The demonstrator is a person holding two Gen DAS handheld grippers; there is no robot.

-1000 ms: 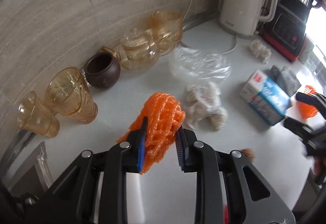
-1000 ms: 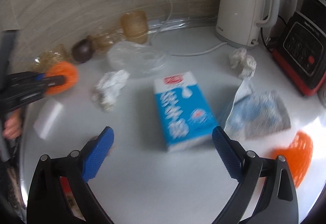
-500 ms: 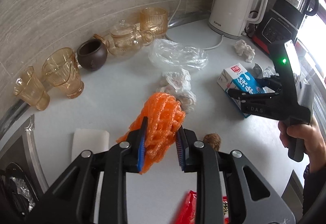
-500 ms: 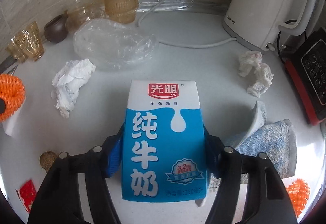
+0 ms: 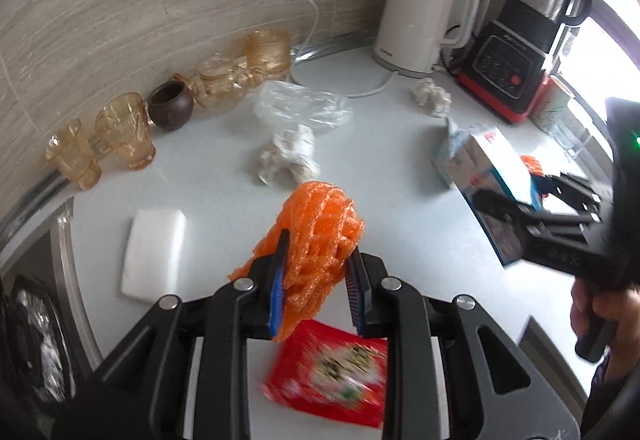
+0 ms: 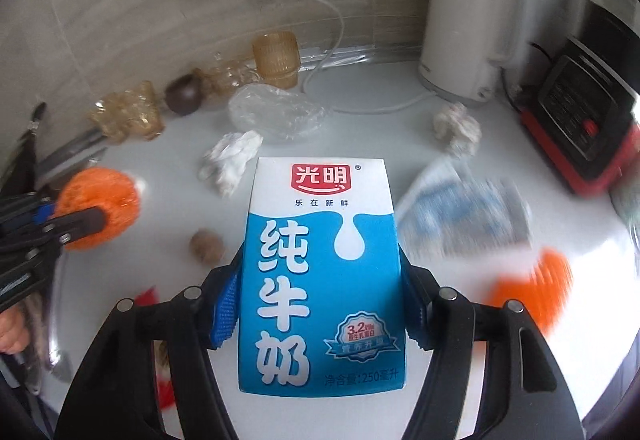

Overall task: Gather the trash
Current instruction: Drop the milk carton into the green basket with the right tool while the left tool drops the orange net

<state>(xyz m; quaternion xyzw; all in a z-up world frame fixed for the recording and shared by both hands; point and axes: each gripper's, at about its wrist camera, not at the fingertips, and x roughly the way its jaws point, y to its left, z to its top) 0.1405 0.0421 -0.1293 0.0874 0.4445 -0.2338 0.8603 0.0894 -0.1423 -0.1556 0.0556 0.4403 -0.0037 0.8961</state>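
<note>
Right gripper [image 6: 320,304], wide apart a second ago, now clamped on milk carton [image 6: 322,272], carton lifted clear of counter [image 5: 400,207]. Left gripper [image 5: 316,280] still clenched on orange net [image 5: 320,224], also raised. Two trash pieces secured; tissue wads [image 5: 288,155], plastic bag [image 5: 300,103], red wrapper [image 5: 332,372] remain on counter. Bin not visible. Right-view background motion-blurred; carton hides counter beneath.

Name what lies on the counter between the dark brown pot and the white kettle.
Along the wall between the brown pot and the kettle, the left wrist view shows an amber glass teapot and a ribbed amber cup.
</note>
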